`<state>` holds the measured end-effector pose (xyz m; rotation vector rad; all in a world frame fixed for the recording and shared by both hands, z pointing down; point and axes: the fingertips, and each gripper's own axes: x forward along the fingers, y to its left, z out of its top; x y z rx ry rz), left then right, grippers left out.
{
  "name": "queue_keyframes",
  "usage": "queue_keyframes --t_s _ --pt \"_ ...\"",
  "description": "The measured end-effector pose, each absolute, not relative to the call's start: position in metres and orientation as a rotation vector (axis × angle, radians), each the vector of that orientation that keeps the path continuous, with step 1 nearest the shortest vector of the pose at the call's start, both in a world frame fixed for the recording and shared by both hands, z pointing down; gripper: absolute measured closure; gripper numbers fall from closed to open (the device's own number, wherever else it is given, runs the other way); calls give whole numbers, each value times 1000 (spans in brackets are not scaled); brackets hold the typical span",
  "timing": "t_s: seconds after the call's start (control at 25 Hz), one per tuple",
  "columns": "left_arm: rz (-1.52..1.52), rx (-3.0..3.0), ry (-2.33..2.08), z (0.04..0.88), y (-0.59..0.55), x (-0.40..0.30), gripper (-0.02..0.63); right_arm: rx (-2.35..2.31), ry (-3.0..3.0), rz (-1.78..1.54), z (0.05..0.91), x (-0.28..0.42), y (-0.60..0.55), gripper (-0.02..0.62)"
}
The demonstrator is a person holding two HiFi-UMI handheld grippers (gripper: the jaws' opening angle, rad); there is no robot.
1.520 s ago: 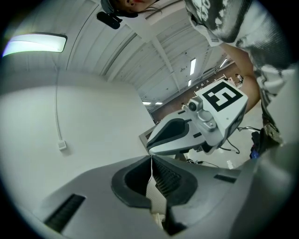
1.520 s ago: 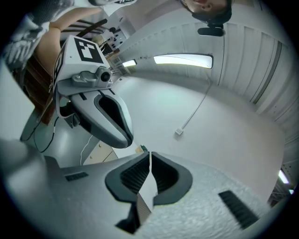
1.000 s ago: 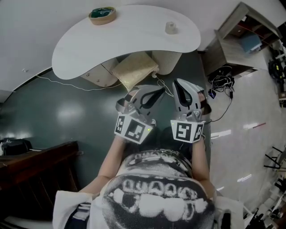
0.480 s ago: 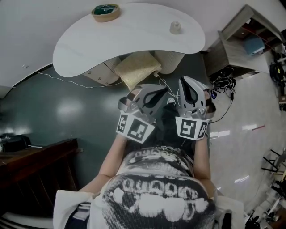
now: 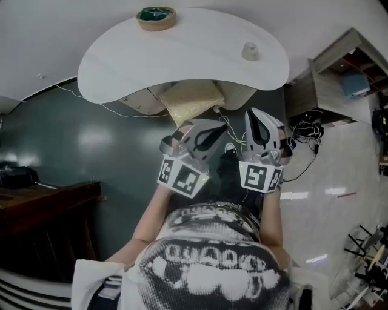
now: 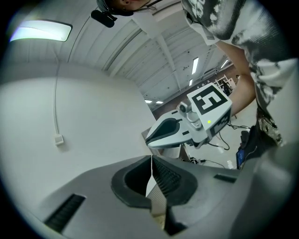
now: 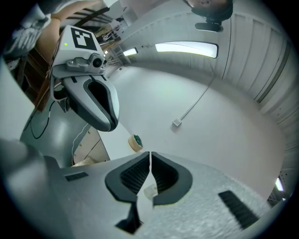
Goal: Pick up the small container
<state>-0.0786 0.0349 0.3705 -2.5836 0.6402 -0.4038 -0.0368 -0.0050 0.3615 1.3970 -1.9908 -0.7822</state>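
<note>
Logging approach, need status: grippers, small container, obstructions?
Left gripper and right gripper shut, empty, short of the table. Small container upright on its right end, untouched. Cushioned seat under the near edge; round bowl at left end, off the path.

On the table (image 5: pixel 182 60), 1 small container (image 5: pixel 249 51) and 1 round green-centred dish (image 5: pixel 156 17); under the table, 1 cushion (image 5: pixel 191 101); on the table's near side, 2 grippers: left gripper (image 5: pixel 218 126), right gripper (image 5: pixel 253 115).

A white, kidney-shaped worktop (image 5: pixel 182 54) spans the upper middle of the frame, above a dark glossy floor (image 5: pixel 79 145). Dark wooden furniture (image 5: pixel 42 206) sits at the lower left. A grey shelf unit (image 5: pixel 330 91) stands at the upper right.
</note>
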Motion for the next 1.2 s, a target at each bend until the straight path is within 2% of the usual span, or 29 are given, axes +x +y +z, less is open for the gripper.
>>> queue_keyframes --t_s 0.64,1.2 --pt "-487 -2561 808 373 -66 27 601 1248 -2143 -757 381 57 -113 580" --pt "-541 -2497 943 375 -117 85 601 1122 -2229 -731 413 115 -169 571"
